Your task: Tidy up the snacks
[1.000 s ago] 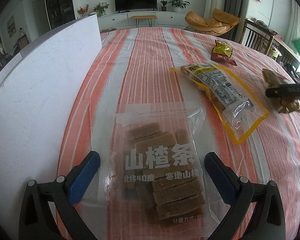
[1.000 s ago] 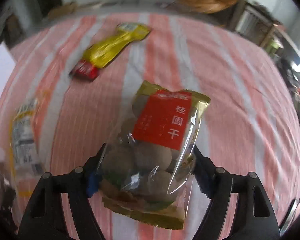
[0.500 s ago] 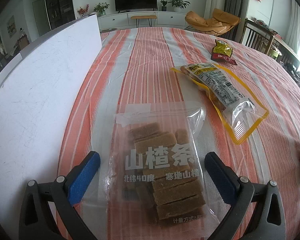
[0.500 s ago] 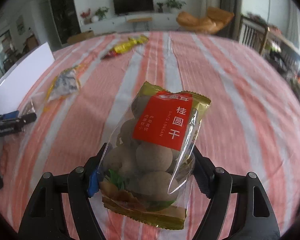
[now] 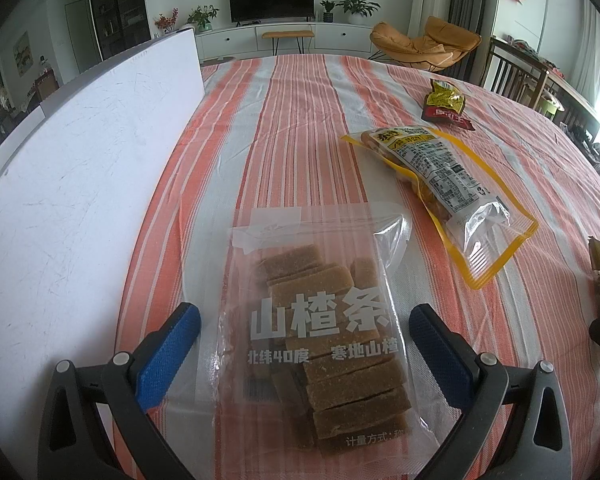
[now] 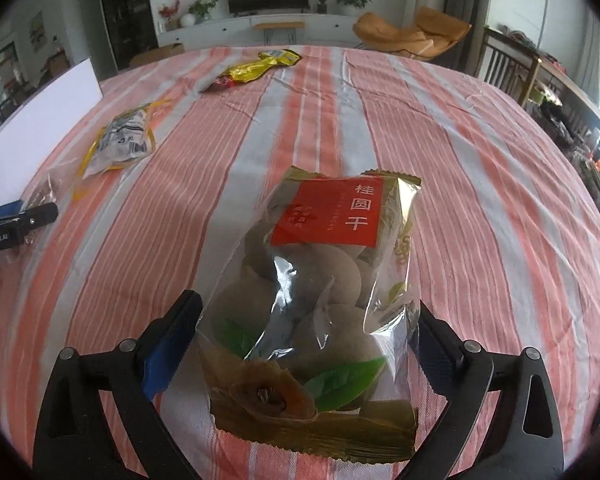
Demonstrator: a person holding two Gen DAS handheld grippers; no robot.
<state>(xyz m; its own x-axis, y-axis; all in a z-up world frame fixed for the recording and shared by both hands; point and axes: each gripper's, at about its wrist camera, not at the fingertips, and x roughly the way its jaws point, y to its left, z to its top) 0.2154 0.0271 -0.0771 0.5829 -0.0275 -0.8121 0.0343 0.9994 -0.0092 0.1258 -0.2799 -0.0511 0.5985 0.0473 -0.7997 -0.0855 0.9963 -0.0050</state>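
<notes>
While the left tool [image 5: 304, 344] rests spread over the bag of hawthorn strips [image 5: 320, 340], the right tool [image 6: 308, 336] has just been opening, and the bag of dried longan [image 6: 320, 304] lies between its pads without being pinched, as far as can be seen. The longan bag is placed on the striped desk [image 6: 480, 184] toward the near edge, at the right of the other snacks. Its long axis runs away from the right tool, almost in line with the tool's pointing direction, and the red label is at the far end.

The hawthorn bag is also laid lengthwise between the blue pads [image 5: 168, 352] of the left tool, near the white board [image 5: 80, 168] at the left edge, and the pads do not touch it.

The yellow-edged packet [image 5: 440, 172] lies diagonally further in, and the small yellow and red packet [image 5: 444, 104] lies beyond it toward the far edge. Both are judged nearer to the left tool than to the right one.

It is judged that the longan bag is released here, so the right tool must be drawn straight back along the bag's long axis, otherwise the wrapper could be caught and dragged.
</notes>
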